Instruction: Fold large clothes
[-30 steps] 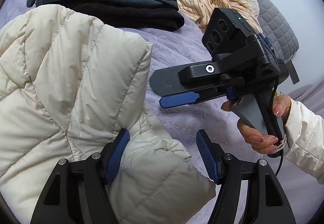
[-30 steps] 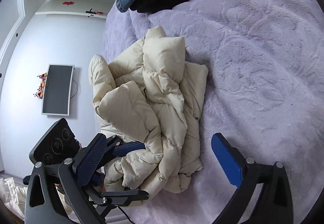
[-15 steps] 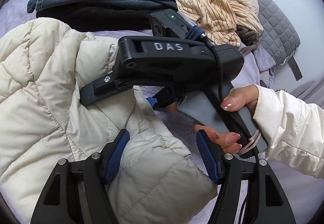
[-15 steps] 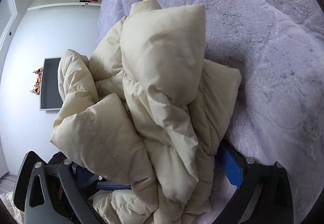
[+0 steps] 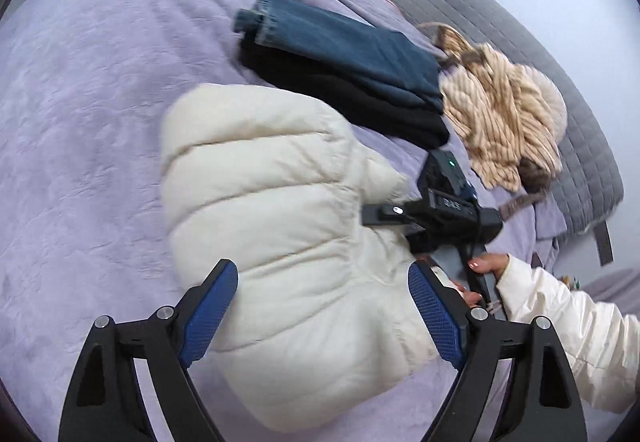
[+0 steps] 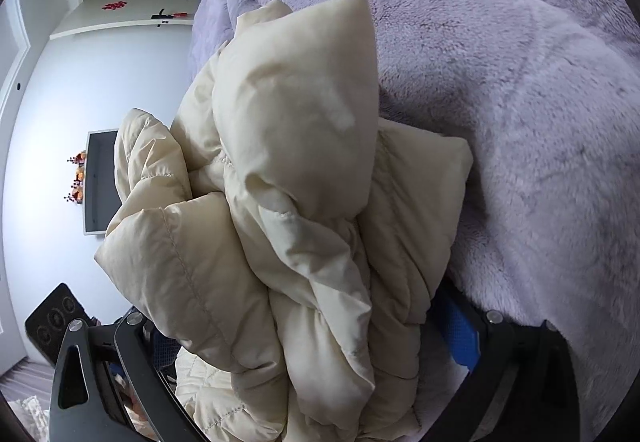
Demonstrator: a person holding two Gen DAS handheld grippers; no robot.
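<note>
A cream puffer jacket [image 5: 280,226] lies bundled on the lilac blanket [image 5: 80,146]. My left gripper [image 5: 324,318] is open, its blue pads either side of the bundle's near end, raised above it. My right gripper [image 6: 312,346] is open with jacket folds [image 6: 296,170] bunched between its fingers; the left fingertip is hidden by fabric. In the left wrist view the right gripper's black body [image 5: 444,202] sits at the bundle's right edge, its fingertips hidden in the jacket.
Folded jeans [image 5: 344,46] on a black garment [image 5: 344,102] lie behind the jacket. A striped beige garment [image 5: 500,114] is heaped by the grey headboard [image 5: 532,54]. A wall screen [image 6: 98,182] shows left in the right wrist view.
My left gripper has pulled back and risen, so more blanket shows left of the bundle. My right gripper has pushed further into the jacket's right edge, fabric filling its view.
</note>
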